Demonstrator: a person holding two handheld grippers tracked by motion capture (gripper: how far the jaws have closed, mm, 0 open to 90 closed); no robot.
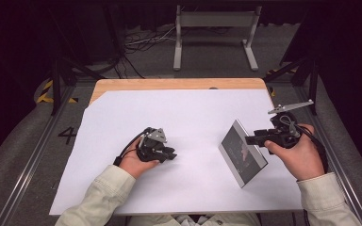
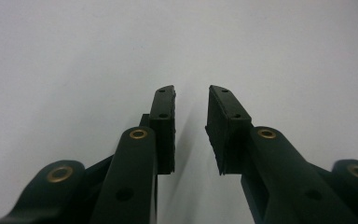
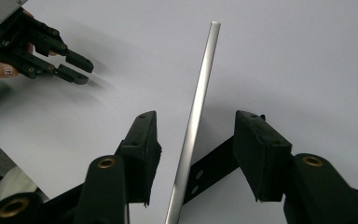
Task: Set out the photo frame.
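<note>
Table (image 1: 122,84): wooden top, almost wholly covered by a white sheet (image 1: 179,117); a strip of wood shows along the far edge.
Panel (image 1: 242,153): thin, silver-framed, dark-faced; tilted up on its edge at the right of the sheet, near the sheet's right border.
Right gripper (image 1: 256,139): held in the right hand (image 1: 296,155); jaws apart, straddling the panel's thin edge (image 3: 193,135) with clearance on both sides, not touching.
Left gripper (image 1: 168,154): held in the left hand (image 1: 133,164), low over bare sheet; jaws slightly apart, nothing between them.
Open room: broad bare sheet between the grippers and toward the far edge.
</note>
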